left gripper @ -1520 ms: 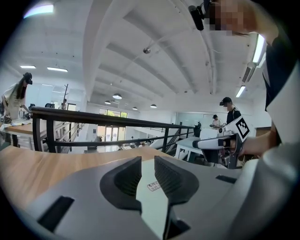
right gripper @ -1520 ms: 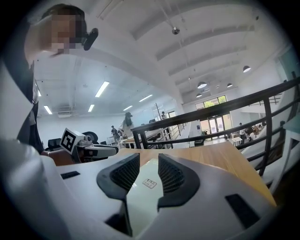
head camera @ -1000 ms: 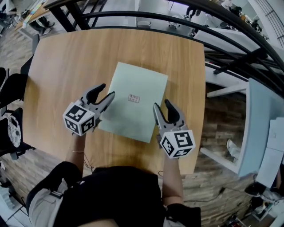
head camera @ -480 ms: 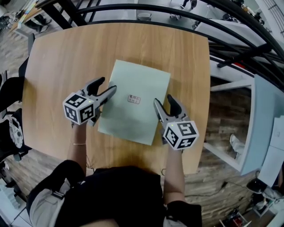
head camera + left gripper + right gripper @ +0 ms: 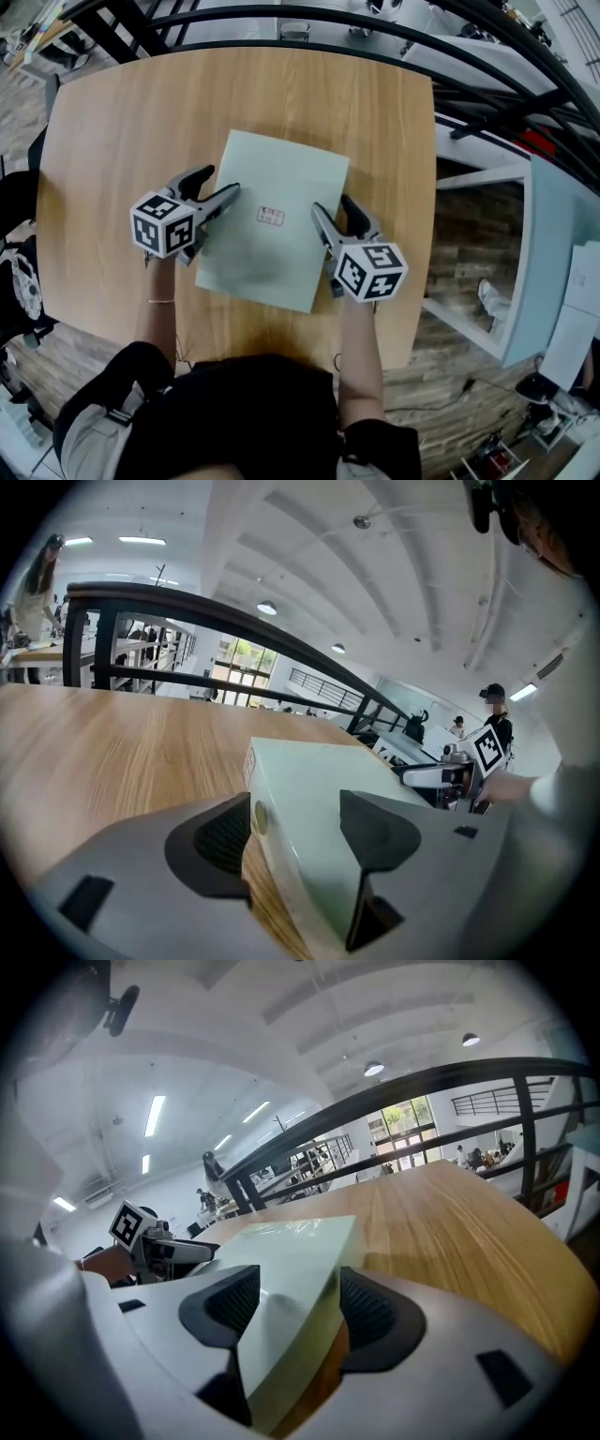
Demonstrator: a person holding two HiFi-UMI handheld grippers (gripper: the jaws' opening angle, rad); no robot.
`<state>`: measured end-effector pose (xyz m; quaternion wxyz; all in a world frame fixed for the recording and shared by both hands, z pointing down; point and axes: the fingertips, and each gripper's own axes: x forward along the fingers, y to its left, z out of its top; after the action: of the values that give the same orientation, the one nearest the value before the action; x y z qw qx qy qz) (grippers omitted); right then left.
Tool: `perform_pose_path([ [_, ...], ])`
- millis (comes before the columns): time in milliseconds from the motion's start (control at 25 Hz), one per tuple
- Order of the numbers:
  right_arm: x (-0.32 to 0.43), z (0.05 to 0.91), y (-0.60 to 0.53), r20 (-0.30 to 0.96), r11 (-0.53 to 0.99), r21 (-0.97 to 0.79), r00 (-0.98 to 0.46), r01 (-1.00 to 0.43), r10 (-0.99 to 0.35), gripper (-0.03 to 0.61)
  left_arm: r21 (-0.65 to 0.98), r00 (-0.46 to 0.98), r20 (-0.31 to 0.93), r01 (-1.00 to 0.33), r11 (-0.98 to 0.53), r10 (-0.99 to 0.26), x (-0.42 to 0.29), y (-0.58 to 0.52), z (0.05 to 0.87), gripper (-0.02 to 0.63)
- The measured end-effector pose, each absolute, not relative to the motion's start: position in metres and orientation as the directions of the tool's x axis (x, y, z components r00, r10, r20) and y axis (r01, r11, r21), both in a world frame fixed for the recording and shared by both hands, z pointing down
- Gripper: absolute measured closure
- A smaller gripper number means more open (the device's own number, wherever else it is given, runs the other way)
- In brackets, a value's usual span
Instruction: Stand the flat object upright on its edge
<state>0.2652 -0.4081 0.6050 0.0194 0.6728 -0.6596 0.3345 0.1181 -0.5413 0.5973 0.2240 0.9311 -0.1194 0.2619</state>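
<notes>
A flat pale green box (image 5: 281, 178) with a small red label lies flat on the wooden table (image 5: 122, 122). My left gripper (image 5: 221, 180) straddles the box's left edge. Its jaws are opening: one finger is over the top and one is outside, beside the side wall. In the left gripper view the box (image 5: 319, 771) runs between the jaws of the left gripper (image 5: 295, 832) with a small gap at the pads. My right gripper (image 5: 331, 203) straddles the right edge, and its jaws are opening too. In the right gripper view the box corner (image 5: 291, 1241) sits between the jaws of the right gripper (image 5: 295, 1302).
A black railing (image 5: 281, 23) curves round the table's far and right sides. The table's right edge (image 5: 429, 187) drops to a lower floor with white furniture (image 5: 548, 262). The person's body fills the near side. Bare wood surrounds the box.
Both grippers' jaws have spread wider while staying at the box's left and right edges. The box lies flat as before.
</notes>
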Motion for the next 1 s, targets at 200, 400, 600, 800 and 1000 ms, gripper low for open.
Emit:
perform_pose_path([
  [200,0.271,0.608,-0.409,0.459,-0.142,-0.465,-0.101,-0.874,-0.882,0.324,0.396,0.844,0.533,-0.317,-0.862,-0.065,0.13,-0.538,0.599,0.331],
  [400,0.275,0.601,-0.407,0.443,-0.16,-0.51,-0.098,-0.845,-0.891,0.325,0.377,0.836,0.541,-0.337,-0.863,-0.09,0.135,-0.535,0.593,0.331],
  [600,0.282,0.587,-0.401,0.415,-0.175,-0.513,-0.064,-0.841,-0.908,0.373,0.357,0.849,0.507,-0.365,-0.86,-0.15,0.136,-0.533,0.578,0.331],
  [800,0.28,0.567,-0.397,0.392,-0.163,-0.491,-0.05,-0.856,-0.918,0.417,0.343,0.86,0.482,-0.362,-0.867,-0.169,0.128,-0.533,0.556,0.334],
  [1000,0.278,0.538,-0.393,0.343,-0.145,-0.471,-0.029,-0.87,-0.939,0.431,0.337,0.883,0.424,-0.359,-0.87,-0.2,0.12,-0.532,0.528,0.364],
])
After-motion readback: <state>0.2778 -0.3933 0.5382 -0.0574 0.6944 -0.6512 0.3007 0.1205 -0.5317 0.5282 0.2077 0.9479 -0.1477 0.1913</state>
